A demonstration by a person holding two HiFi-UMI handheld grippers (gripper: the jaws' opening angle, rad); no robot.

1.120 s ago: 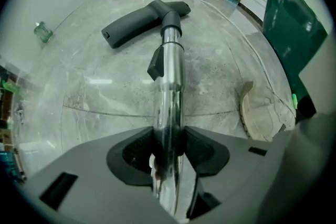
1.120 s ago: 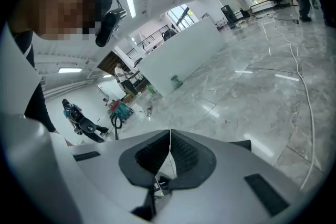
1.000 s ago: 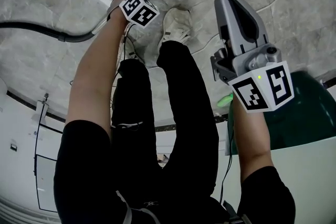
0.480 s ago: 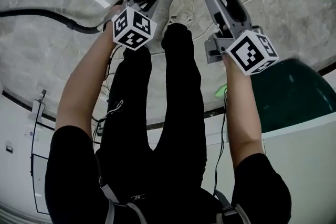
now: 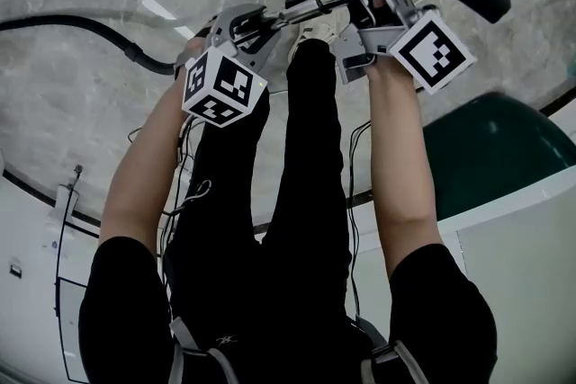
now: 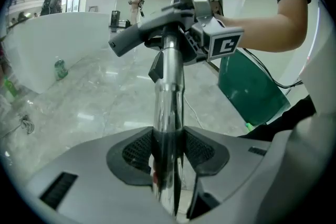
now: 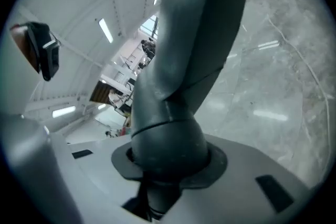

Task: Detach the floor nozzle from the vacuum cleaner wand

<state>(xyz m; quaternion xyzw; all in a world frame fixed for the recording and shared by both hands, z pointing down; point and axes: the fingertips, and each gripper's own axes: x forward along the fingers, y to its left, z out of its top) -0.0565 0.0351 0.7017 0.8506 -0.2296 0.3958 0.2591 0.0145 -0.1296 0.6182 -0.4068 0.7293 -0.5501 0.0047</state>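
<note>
Left gripper view, left tongs (image 6: 168,153) clamping wand (image 6: 169,73), right tongs (image 7: 167,166) closing round floor nozzle (image 7: 195,18)

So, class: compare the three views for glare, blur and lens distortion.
Head view: white light streaks glare on the floor, otherwise sharp. Left gripper view: fisheye bends straight lines, corners black; the chrome wand mirrors its surroundings. Right gripper view: the dark nozzle neck fills the frame, soft and close; the strip lights curve.
</note>
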